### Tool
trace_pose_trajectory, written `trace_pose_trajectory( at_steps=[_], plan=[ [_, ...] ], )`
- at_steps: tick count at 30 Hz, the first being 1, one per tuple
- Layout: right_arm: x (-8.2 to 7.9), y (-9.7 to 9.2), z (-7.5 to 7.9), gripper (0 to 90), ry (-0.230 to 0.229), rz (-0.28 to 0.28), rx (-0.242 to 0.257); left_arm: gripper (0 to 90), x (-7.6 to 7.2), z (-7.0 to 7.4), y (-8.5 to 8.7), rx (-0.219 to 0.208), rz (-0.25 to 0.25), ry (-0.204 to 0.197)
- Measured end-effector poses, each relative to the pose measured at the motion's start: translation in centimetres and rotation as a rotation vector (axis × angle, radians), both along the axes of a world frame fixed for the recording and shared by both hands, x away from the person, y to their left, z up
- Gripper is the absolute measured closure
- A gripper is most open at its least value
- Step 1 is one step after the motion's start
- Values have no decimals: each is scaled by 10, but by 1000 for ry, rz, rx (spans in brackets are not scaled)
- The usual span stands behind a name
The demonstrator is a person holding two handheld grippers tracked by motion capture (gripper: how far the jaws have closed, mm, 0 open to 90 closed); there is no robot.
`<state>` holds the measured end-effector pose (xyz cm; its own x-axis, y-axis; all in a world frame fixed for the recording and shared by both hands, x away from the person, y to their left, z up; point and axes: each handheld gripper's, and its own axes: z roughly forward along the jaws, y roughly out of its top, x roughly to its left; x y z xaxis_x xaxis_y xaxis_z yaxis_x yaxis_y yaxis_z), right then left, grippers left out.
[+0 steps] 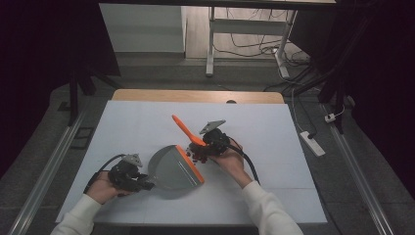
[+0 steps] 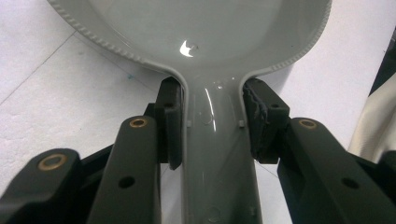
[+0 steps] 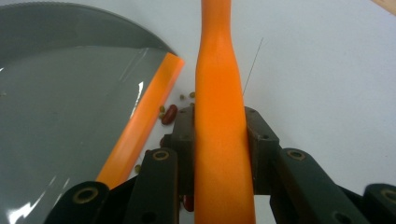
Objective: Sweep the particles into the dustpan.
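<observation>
With the left gripper (image 1: pixel 147 185) clamped on the handle of the grey dustpan (image 1: pixel 173 170) lying on the tabletop (image 1: pixel 274 147) and the right gripper (image 1: pixel 198 152) closed around the orange brush handle (image 1: pixel 185 128) just beside the dustpan's orange lip (image 3: pixel 140 121), a hard sweep could likely scatter the beans (image 3: pixel 169 113) lying against that lip past it, or the lip could lift and let them slide under.

The high view looks forward and down on the white table (image 1: pixel 147 122) from the person's side, well back. The left gripper view sits close behind the grey dustpan (image 2: pixel 205 42); the right gripper view looks along an orange handle (image 3: pixel 219 116). All three share the dustpan.
</observation>
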<state>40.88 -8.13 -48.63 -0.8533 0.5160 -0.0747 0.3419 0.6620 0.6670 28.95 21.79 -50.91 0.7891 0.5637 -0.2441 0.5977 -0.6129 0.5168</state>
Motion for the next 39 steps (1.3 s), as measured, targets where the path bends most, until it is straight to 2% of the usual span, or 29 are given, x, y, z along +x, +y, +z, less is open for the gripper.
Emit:
trace_pose_trajectory(
  at_steps=[8,19,21,24,27,29,31,35,39],
  plan=[
    [-9,4,-1,699,-7,15,-1,622,2,-1,-1,1,-2,3],
    [-22,15,-1,699,19,52,28,622,2,-1,-2,3,-6,-1],
    [-24,16,-1,700,37,62,50,622,3,-1,-1,2,-7,0],
    [-25,17,1,700,83,84,111,622,3,-1,-1,2,-6,-2],
    [-26,18,2,700,73,102,105,622,2,-1,-1,3,-6,-2],
    [-25,14,5,700,74,85,130,622,2,-1,-1,4,-6,-2],
    [-22,8,9,700,56,63,153,622,2,-1,-1,3,-6,-2],
    [-17,-6,16,700,28,13,167,622,2,-2,-2,7,-5,-1],
    [-15,-14,18,700,19,-8,164,622,2,-1,-2,5,-6,-2]
  ],
)
